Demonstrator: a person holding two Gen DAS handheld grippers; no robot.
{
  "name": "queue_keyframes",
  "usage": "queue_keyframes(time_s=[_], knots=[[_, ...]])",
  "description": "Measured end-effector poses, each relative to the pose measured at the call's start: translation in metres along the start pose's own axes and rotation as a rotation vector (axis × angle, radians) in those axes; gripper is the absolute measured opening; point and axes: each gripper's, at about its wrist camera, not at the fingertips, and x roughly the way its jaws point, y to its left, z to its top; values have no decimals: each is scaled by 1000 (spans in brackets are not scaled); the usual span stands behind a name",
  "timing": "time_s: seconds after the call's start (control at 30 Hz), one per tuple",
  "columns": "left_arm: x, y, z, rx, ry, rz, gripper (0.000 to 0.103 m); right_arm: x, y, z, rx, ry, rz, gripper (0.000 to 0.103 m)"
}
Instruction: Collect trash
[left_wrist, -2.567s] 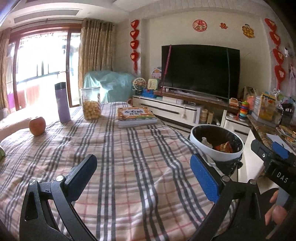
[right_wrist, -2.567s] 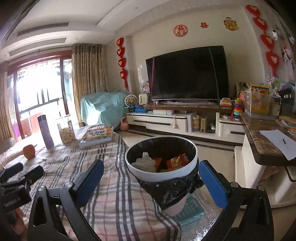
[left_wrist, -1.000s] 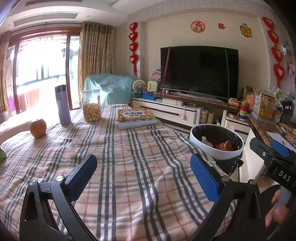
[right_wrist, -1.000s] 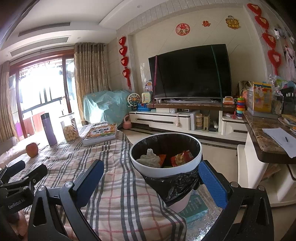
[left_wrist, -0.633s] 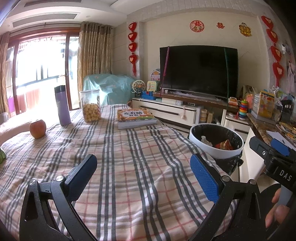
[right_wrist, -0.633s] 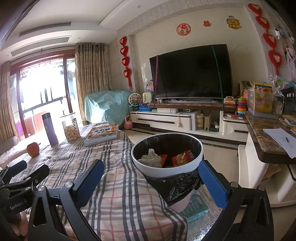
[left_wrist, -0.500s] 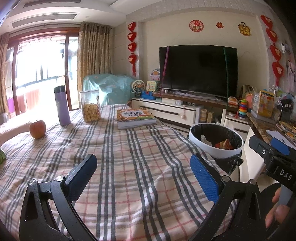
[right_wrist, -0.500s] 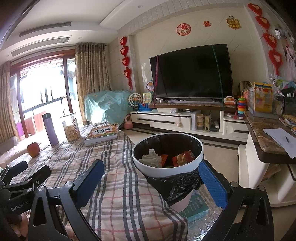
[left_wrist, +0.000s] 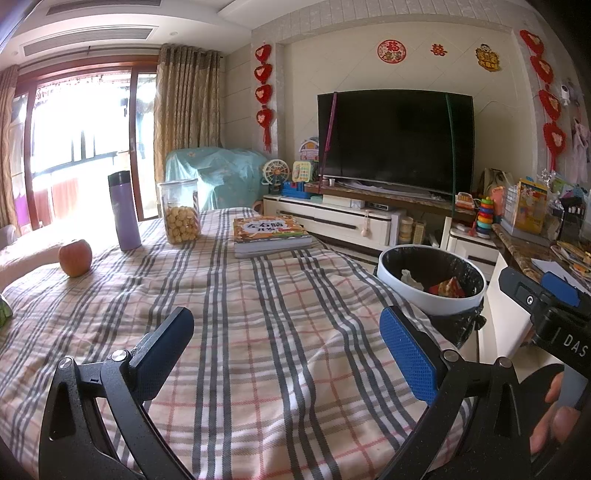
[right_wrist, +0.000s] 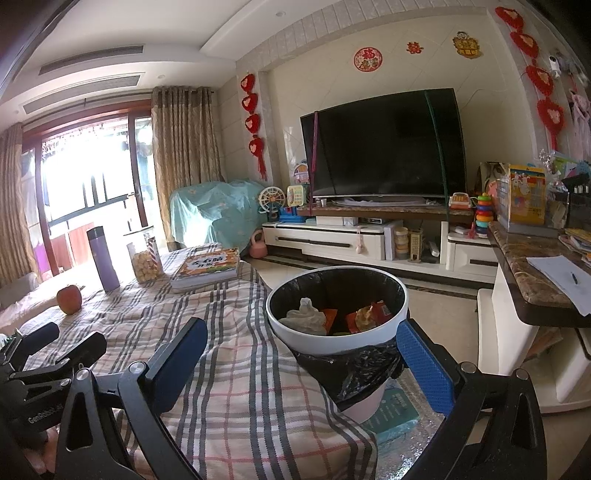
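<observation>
A white trash bin (right_wrist: 314, 338) with a black liner stands beside the table's right edge; it also shows in the left wrist view (left_wrist: 439, 303). Inside it lie a crumpled white tissue (right_wrist: 304, 317) and red and orange snack wrappers (right_wrist: 369, 313). My right gripper (right_wrist: 301, 358) is open and empty, in front of the bin and a little below its rim. My left gripper (left_wrist: 286, 345) is open and empty, held above the plaid tablecloth (left_wrist: 258, 314). The left gripper also shows at the right wrist view's lower left (right_wrist: 55, 349).
On the table's far side stand a red apple (left_wrist: 75, 257), a purple flask (left_wrist: 124, 211), a clear jar of snacks (left_wrist: 179, 211) and a stack of books (left_wrist: 267, 236). A TV cabinet (left_wrist: 340, 225) lies beyond. A marble counter (right_wrist: 532, 273) stands at the right.
Both grippers have drifted slightly back and up, so the bin looks a bit farther away. Both stay open and empty.
</observation>
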Motion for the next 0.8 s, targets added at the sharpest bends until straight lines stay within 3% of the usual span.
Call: queue_keyframes(time_s=[0.8], knots=[[0,2,0,2,-1,2,103,2,9,1,2,5,9,103]])
